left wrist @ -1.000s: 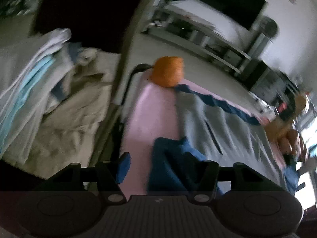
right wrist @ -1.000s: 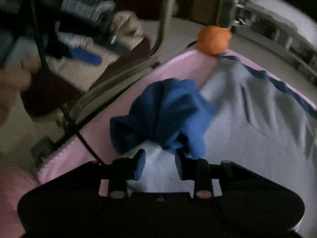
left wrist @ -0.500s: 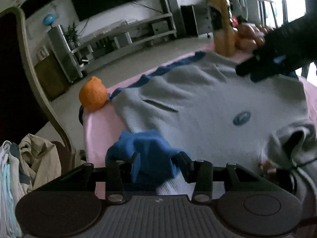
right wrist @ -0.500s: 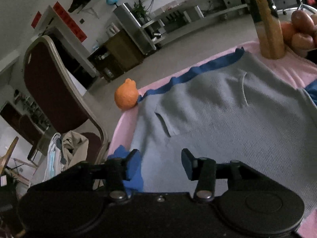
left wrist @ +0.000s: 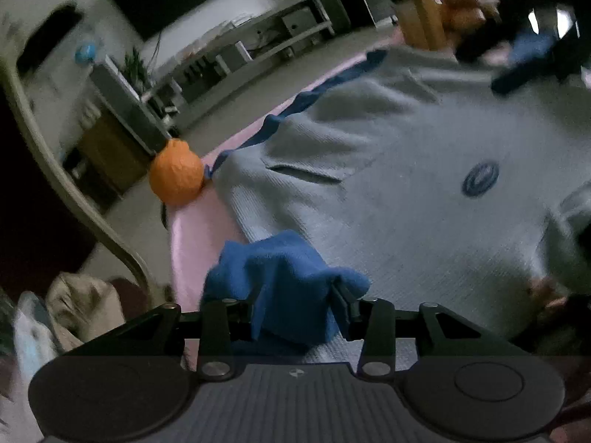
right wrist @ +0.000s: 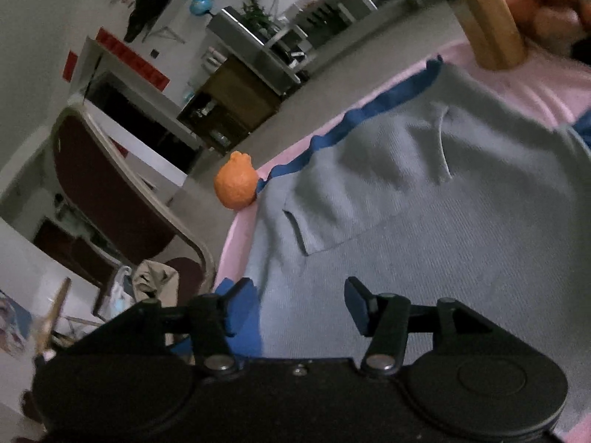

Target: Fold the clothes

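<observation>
Swung back from the chair, the left tongs now grip the blue cuff over the grey sweater. The right tongs hover spread above it, holding nothing.

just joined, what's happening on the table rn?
A person with a handheld gripper in each hand is folding a grey sweater spread on a pink-covered table. The left gripper is shut on the blue cuff of one sleeve, bunched at the sweater's near corner. The right gripper is open, hovering over the grey body with nothing between its fingers. An orange sits at the table edge, touching the blue hem. No fold is laid yet.
</observation>
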Tool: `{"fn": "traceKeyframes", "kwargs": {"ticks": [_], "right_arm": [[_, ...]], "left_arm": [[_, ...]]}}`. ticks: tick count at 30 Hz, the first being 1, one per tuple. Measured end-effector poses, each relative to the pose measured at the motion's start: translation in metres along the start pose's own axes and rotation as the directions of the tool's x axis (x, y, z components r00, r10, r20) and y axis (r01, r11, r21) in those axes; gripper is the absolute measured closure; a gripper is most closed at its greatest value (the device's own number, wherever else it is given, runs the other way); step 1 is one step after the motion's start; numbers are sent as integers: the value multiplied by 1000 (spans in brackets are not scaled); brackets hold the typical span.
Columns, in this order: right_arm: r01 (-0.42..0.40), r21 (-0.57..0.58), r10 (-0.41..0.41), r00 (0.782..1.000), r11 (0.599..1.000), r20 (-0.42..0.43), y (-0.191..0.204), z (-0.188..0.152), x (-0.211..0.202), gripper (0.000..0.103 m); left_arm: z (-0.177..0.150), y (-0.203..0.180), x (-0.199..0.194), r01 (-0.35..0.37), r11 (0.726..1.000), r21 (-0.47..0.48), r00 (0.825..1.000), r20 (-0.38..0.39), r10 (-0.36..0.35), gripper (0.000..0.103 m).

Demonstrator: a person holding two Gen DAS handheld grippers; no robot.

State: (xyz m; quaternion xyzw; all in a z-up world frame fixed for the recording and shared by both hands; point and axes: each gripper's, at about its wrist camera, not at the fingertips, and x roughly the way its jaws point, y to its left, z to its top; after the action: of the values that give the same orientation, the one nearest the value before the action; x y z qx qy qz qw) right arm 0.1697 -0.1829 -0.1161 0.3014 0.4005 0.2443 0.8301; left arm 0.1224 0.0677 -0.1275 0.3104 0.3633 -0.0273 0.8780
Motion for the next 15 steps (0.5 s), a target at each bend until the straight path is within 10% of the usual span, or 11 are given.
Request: {"fn": "traceKeyframes", "kwargs": {"ticks": [10,15], "right_arm": [[-14,56,15,1000,998,-21,-8,1,3,43],[-4,54,6,1000,999,-26,-8,-1,6,43]], "left_arm": [[10,-45,8,-197,953,232,980,36,194,86],[10,-31,-4,-232,962,147,971,96,219,98]]}}
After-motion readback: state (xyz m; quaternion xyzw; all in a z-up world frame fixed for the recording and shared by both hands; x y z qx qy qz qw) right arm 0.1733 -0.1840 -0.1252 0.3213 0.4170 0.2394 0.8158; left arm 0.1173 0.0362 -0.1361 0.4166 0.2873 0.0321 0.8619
